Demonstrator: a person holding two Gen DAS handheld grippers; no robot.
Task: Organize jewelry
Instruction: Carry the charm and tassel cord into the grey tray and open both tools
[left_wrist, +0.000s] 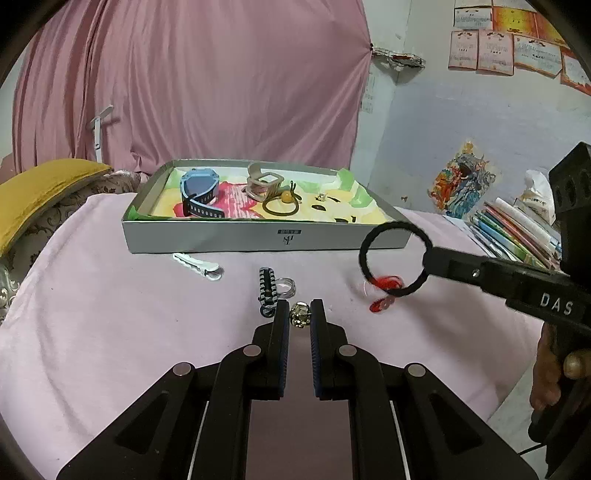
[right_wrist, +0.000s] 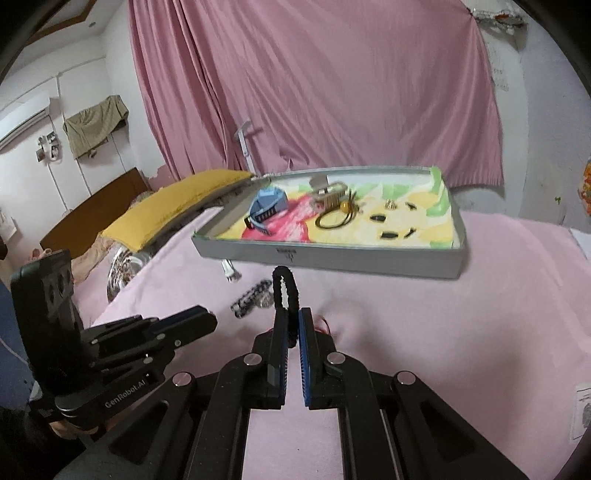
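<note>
A shallow grey box (left_wrist: 236, 238) (right_wrist: 332, 258) on the pink cloth holds a blue watch (left_wrist: 199, 190), a beige clip (left_wrist: 263, 183) and a brown hair tie (left_wrist: 280, 206). My left gripper (left_wrist: 300, 314) stands low over the cloth with a small gold ring (left_wrist: 299, 314) between its fingertips, jaws close around it. My right gripper (right_wrist: 292, 321) is shut on a black hair tie (left_wrist: 395, 258) (right_wrist: 285, 291) and holds it above the cloth, near the box's front right corner. A striped black-and-white clip (left_wrist: 267, 291), a clear ring (left_wrist: 286, 287), a white hair clip (left_wrist: 197, 266) and a red ornament (left_wrist: 384, 295) lie on the cloth.
A yellow cushion (left_wrist: 40, 192) lies to the left. Books and papers (left_wrist: 517, 236) are stacked at the right. A pink curtain (left_wrist: 192, 81) hangs behind the box.
</note>
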